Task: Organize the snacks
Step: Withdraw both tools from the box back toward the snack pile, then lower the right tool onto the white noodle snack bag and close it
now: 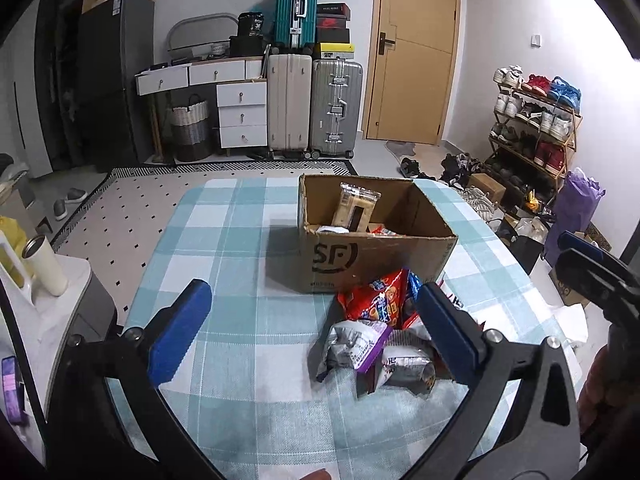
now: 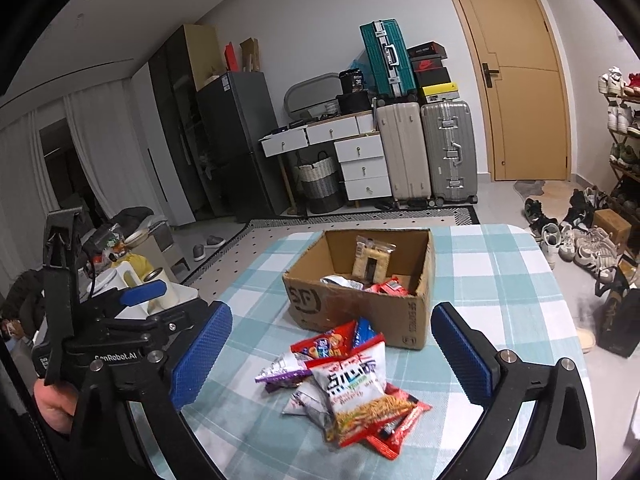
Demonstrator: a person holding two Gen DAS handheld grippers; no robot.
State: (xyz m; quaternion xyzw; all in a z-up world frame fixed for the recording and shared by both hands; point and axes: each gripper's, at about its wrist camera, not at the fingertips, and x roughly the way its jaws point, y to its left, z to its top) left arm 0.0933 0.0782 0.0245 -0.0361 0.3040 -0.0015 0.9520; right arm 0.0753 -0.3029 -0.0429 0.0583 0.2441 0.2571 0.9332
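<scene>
I see the teal-and-white checked tablecloth table point(image 2: 500, 280) first. Brown open-top cardboard box w/ black SF logo point(image 2: 320, 304) sits on it, a few snack packs already inside, incl. a clear cracker pack point(image 2: 370, 258) leaning on its far wall. Just in front of the box, nearer me: loose pile of foil and plastic snack bags point(image 2: 352, 384), red ones mixed w/ silver-purple. My left gripper point(image 1: 316, 332) & right gripper point(image 2: 340, 360) both spread wide, nothing held, hovering on the near side of the box over the pile.
</scene>
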